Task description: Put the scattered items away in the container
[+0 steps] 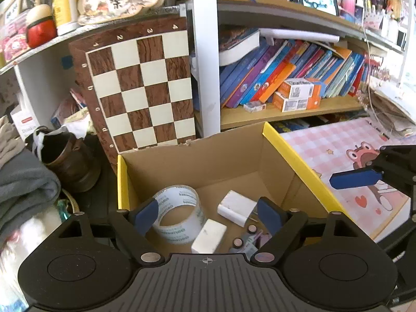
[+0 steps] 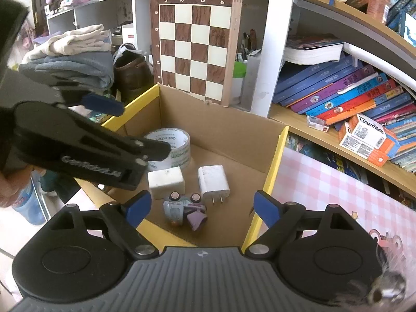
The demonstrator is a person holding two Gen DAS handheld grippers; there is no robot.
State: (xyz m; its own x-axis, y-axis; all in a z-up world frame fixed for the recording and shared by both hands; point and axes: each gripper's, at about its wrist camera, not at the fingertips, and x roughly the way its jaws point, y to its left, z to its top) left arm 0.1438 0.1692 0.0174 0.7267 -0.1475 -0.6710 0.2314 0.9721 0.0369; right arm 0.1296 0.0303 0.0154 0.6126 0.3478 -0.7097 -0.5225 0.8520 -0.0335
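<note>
An open cardboard box [image 1: 234,156] with yellow rim edges holds a roll of clear tape [image 1: 179,213], a white plug charger [image 1: 236,208], a white block [image 1: 209,236] and a small toy car [image 1: 247,239]. The same box [image 2: 228,127] shows in the right wrist view with the tape [image 2: 171,148], charger [image 2: 213,183], block [image 2: 166,182] and toy car [image 2: 183,210]. My left gripper [image 1: 208,218] is open and empty above the box. My right gripper [image 2: 200,208] is open and empty above the box's near edge. The left gripper [image 2: 104,104] also shows at the left in the right wrist view.
A chessboard [image 1: 140,88] leans behind the box. Bookshelves [image 1: 286,78] with books stand behind and to the right. A pink checked mat [image 1: 351,161] lies to the right. Folded clothes [image 2: 70,57] and a brown boot [image 1: 70,161] lie left of the box.
</note>
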